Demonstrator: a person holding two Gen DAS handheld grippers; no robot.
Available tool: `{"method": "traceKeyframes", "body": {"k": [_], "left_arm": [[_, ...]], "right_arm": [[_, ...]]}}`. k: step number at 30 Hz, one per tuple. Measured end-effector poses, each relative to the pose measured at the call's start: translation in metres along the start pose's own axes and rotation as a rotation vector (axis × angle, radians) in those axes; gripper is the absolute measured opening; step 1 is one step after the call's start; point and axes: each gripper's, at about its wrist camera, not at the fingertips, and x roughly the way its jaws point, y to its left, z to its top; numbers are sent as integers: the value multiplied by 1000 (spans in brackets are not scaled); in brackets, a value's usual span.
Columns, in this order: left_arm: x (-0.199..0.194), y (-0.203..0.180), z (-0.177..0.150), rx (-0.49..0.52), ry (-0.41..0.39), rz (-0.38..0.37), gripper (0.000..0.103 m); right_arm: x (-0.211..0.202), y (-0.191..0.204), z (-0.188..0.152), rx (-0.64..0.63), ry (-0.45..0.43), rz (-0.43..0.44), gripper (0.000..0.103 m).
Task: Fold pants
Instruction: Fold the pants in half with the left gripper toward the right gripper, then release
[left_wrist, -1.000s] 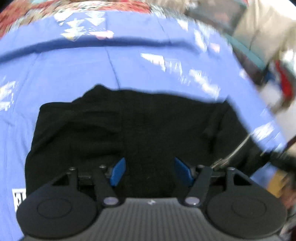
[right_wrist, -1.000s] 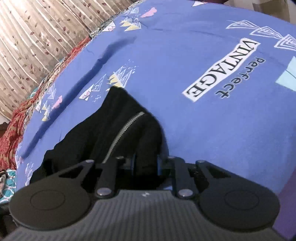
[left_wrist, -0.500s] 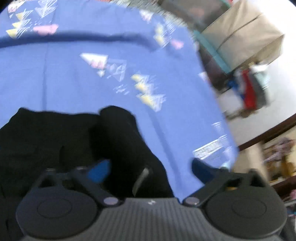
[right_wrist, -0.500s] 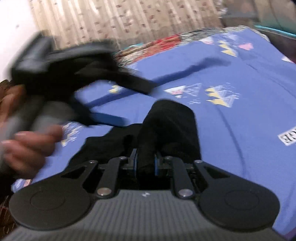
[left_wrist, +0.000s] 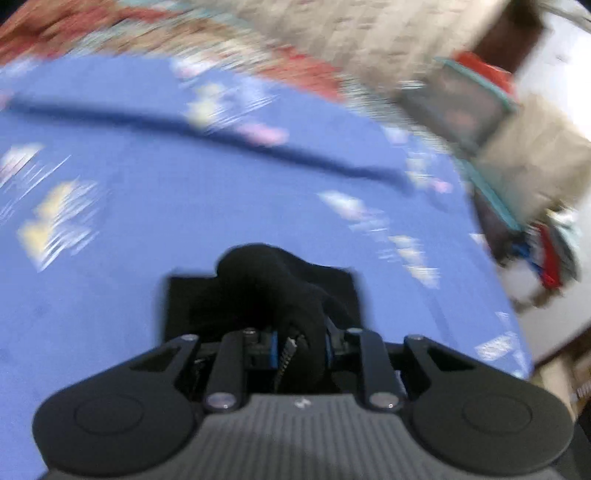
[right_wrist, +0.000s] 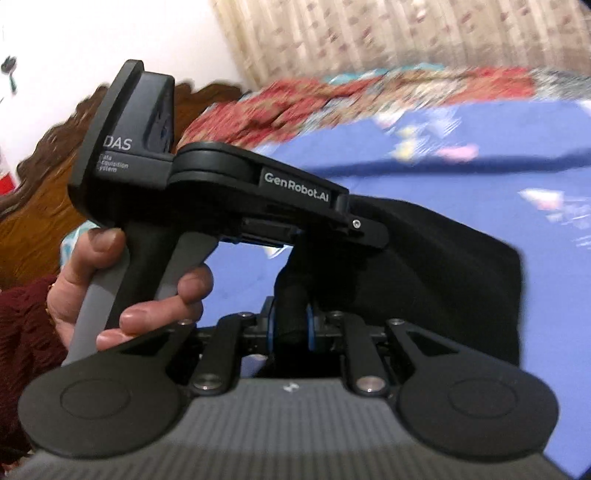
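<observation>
Black pants (left_wrist: 266, 284), soft matte knit-like cloth, bunched and lifted off a blue bedsheet (left_wrist: 147, 206) with pale triangle prints, smooth cotton look, heavily motion-blurred. Left gripper (left_wrist: 299, 347): jaws have just been closing, blue pads now clamped on a rounded fold of the black fabric; a strip of zipper teeth shows beside the left pad. Right gripper (right_wrist: 290, 328): blue pads pinched tight on a narrow rolled ridge of the same pants (right_wrist: 436, 266), cloth hanging as a flat, slack panel to the right over the sheet. In the right wrist view the left gripper (right_wrist: 369, 232) is seen side-on, hard black plastic body with a grey handle, white lettering, held by the person's left hand (right_wrist: 122, 291), fingers wrapped round the grip, dark red fuzzy sleeve (right_wrist: 26, 332) at the wrist. Behind: red patterned quilt (right_wrist: 332, 92), carved brown wooden headboard (right_wrist: 48, 155), beige leaf-print curtain (right_wrist: 406, 33).
</observation>
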Motion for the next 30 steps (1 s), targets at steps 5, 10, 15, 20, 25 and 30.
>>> {"method": "traceKeyframes", "body": {"k": [5,10,15,20,25,30], "left_arm": [[28,50,-27,-128,96,62,33],[6,47,-40,-113,18,42,54],[1,28,-58,-78,55,47,55],[5,20,-84,66,75,227,67],[3,14,-88,73,61,307,76],[-18,-12,-90,139,31,385,73]], "right_arm": [[40,-2,-21,-2,156,21,29],[-36,-39,-14,127,4,20,42],[-82,-88,-33,303,-58,-154,43],[-60,-104,-61,357,139,-253,43],[-65,-100,-62,328,134,-248,45],[-84,-104,-67,391,109,-254,48]]}}
